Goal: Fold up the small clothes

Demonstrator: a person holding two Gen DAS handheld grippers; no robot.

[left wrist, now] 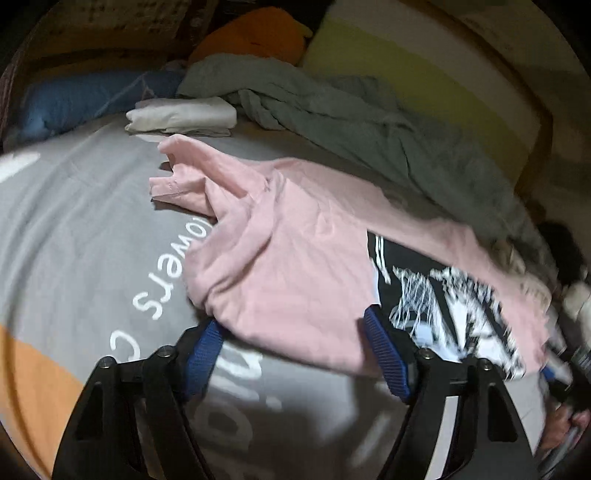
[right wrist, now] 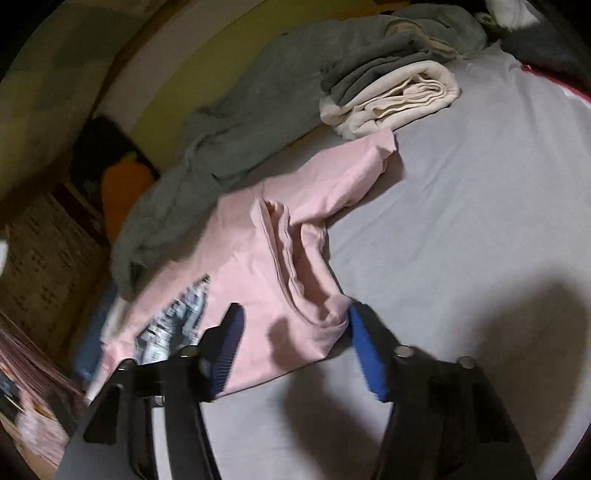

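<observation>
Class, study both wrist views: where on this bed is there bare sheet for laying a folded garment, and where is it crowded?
Bare grey sheet lies right of the pink T-shirt, below the folded cream stack. The lettered sheet is bare left of the shirt, below the white folded pile. The rumpled grey blanket crowds the wall side.

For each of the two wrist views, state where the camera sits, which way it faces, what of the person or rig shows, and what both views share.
Left wrist: on the left gripper, angled down across the grey printed bedsheet at the pink T-shirt; own jaws open around its hem, a hand at the right edge.
Right wrist: on the right gripper, angled down at the same shirt's collar end; own jaws open around the fabric.
Shared: the pink T-shirt, grey blanket, orange cushion.
</observation>
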